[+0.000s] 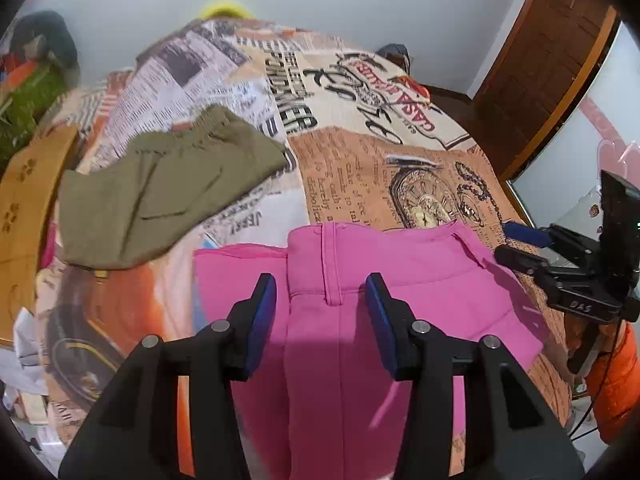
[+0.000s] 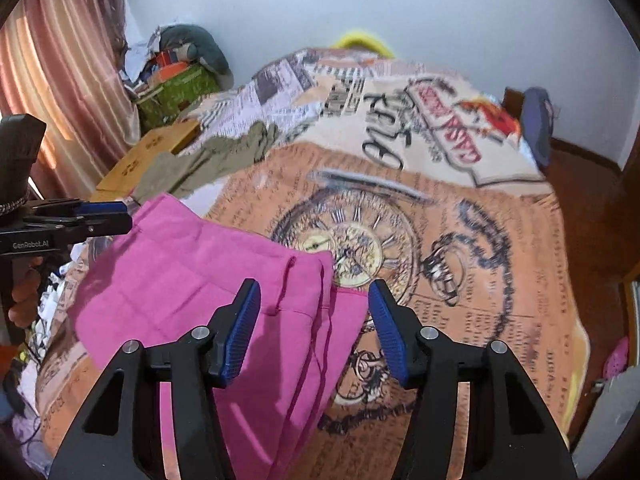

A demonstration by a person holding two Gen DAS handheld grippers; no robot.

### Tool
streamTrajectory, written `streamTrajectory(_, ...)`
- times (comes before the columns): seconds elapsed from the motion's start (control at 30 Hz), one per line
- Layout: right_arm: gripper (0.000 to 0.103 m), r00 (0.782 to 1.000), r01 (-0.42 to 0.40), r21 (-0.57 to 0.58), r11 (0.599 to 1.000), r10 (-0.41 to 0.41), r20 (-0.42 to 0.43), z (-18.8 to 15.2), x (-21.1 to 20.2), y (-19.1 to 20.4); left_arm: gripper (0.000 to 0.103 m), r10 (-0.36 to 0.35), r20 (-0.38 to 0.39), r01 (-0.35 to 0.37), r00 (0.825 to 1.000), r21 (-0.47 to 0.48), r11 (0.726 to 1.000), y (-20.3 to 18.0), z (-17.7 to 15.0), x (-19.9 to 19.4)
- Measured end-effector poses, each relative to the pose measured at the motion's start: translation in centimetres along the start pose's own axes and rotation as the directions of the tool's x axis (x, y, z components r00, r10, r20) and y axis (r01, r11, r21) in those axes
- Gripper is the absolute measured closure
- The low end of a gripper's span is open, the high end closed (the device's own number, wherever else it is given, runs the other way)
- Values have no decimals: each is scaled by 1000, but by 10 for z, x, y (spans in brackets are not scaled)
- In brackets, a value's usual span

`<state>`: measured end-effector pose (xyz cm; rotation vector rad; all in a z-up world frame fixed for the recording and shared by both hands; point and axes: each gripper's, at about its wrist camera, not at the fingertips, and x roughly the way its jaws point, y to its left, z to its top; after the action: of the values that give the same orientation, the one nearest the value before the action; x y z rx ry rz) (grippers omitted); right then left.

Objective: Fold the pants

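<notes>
Pink pants [image 1: 360, 280] lie on a printed bedspread [image 1: 400, 176], waistband away from me, legs running toward the near edge. My left gripper [image 1: 321, 286] is open above the pants near the waistband, nothing between its blue pads. My right gripper [image 2: 314, 296] is open over the pants' [image 2: 192, 272] right edge, holding nothing. The right gripper also shows at the right of the left wrist view [image 1: 520, 248], and the left gripper at the left of the right wrist view [image 2: 116, 216].
Folded olive pants [image 1: 160, 188] lie on the bedspread at the far left, next to a wooden board [image 1: 24, 216]. A green box with clutter [image 2: 176, 88] stands by a curtain [image 2: 52, 80]. A wooden door [image 1: 540, 72] is at the right.
</notes>
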<state>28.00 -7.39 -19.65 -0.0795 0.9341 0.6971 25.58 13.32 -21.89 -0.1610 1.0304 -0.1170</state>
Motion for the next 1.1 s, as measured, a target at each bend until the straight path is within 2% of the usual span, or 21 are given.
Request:
streamTrajectory(0.1,59,999,-25,11,1000,25,-30,-1,12,-3,57,-25,-17,25,1000,-8,1000,1,0,13)
streamTrajectory(0.23,74,996,-81,34,996,82,-43,-2,21,-1,57,-30,-36,30,999,-1,1000,1,-3,25)
streamTrajectory(0.3,75,997,-71,23,997,72,-34,-3,21,2,60,-34,-33,34,999,0,999,2,-5,28)
streamTrajectory(0.4,85,998,-56,16,998,56,-13,-3,16,2,66,-34,-16,34,999,-1,999,1,-8,27)
streamTrajectory(0.47,89,998,-58,19,998,58,-3,-3,15,-1,76,-27,1,27,1000,6,1000,0,-9,25)
streamTrajectory(0.67,95,998,-36,-27,999,37,42,0,4,9,85,-41,30,41,999,13,999,-1,-9,13)
streamTrajectory(0.8,95,996,2,-85,996,5,84,6,-8,20,88,-62,73,61,995,21,998,-3,-9,-2)
streamTrajectory(0.93,96,993,16,-96,995,-5,115,13,-13,20,88,-64,101,60,993,38,997,-5,-7,-12)
streamTrajectory(1.1,96,994,18,-72,997,-10,105,16,0,17,88,-76,88,78,993,-22,997,4,-4,-4)
